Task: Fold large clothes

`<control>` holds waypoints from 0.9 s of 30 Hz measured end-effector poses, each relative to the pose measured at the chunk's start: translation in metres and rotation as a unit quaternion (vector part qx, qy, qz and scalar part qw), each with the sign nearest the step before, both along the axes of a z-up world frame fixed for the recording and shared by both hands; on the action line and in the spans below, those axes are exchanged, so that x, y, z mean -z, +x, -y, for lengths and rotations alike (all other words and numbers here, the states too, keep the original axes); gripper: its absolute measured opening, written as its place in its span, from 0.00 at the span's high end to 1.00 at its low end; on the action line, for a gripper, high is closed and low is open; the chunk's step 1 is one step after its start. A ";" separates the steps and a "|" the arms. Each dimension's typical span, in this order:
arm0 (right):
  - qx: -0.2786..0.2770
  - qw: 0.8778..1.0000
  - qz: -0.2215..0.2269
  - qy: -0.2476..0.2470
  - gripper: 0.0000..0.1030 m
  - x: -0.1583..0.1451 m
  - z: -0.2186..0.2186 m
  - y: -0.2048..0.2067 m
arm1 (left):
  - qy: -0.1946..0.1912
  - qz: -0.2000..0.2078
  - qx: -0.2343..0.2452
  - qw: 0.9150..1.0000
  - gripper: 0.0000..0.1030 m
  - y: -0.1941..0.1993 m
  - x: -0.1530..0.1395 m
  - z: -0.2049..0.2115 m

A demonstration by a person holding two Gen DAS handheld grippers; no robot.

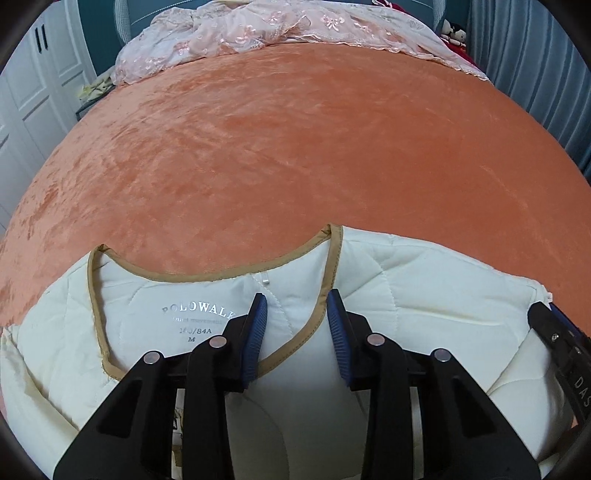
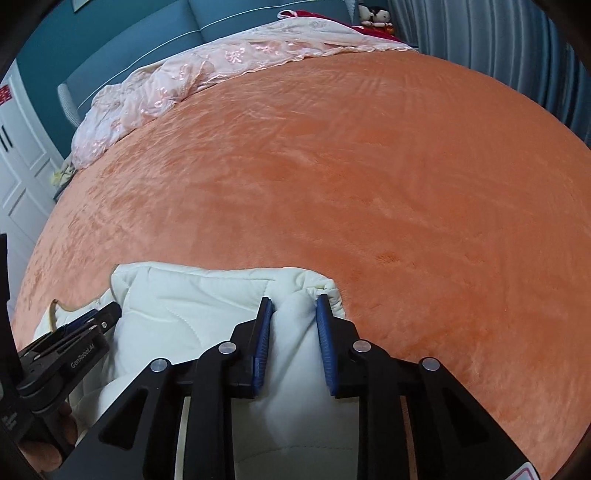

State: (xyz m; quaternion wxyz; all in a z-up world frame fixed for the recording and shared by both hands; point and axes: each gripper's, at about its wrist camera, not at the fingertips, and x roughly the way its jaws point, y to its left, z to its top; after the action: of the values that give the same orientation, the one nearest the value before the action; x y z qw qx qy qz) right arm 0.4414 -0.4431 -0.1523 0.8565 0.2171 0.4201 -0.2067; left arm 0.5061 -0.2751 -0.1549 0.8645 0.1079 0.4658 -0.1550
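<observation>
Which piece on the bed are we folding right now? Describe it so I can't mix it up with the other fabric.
Start from the big orange bed cover. At its near edge lies the cream quilted jacket, under both grippers. Unlike the pink lace bedding bunched at the far end by the headboard, it is plain padded cream with tan trim around the neckline and a printed size label inside.

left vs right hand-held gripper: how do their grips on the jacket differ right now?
1. The left hand-held gripper straddles the tan-trimmed neckline of the cream jacket; the right hand-held gripper sits at a plain outer corner.
2. The left one's jaws stand wider, with flat fabric between; the right one's are narrower, pinching a bunched fold.
Shared: blue ribbed pads, both angled down at the jacket on the orange bedspread.
</observation>
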 end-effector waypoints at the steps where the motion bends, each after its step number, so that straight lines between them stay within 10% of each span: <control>1: 0.005 1.000 0.000 -0.006 0.78 -0.002 -0.001 -0.001 | 0.004 0.003 -0.006 1.000 0.67 0.001 0.000 -0.001; 4: 0.030 0.998 0.007 -0.052 0.78 -0.019 -0.009 -0.007 | 0.053 0.026 -0.056 0.997 0.72 0.005 -0.006 -0.012; 7: 0.043 0.993 0.046 -0.097 0.72 -0.056 -0.023 -0.019 | -0.013 0.024 -0.065 0.998 0.71 0.009 -0.024 -0.054; 12: -0.081 0.992 0.074 -0.055 0.70 -0.097 -0.081 0.007 | -0.012 0.054 -0.088 0.995 0.72 0.016 -0.049 -0.118; 16: -0.195 0.980 0.028 0.025 0.78 -0.063 -0.144 0.053 | 0.004 0.039 -0.106 0.994 0.72 0.027 -0.037 -0.140; 27: -0.217 0.976 -0.003 0.003 0.88 0.006 -0.176 0.066 | 0.011 0.057 -0.115 0.992 0.70 0.021 0.009 -0.145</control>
State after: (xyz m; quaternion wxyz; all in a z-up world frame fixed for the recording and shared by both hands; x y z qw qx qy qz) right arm 0.5076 -0.2668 -0.1586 0.8793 0.1229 0.4600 -0.0153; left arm 0.5272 -0.1297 -0.1639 0.9004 0.0721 0.4269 -0.0431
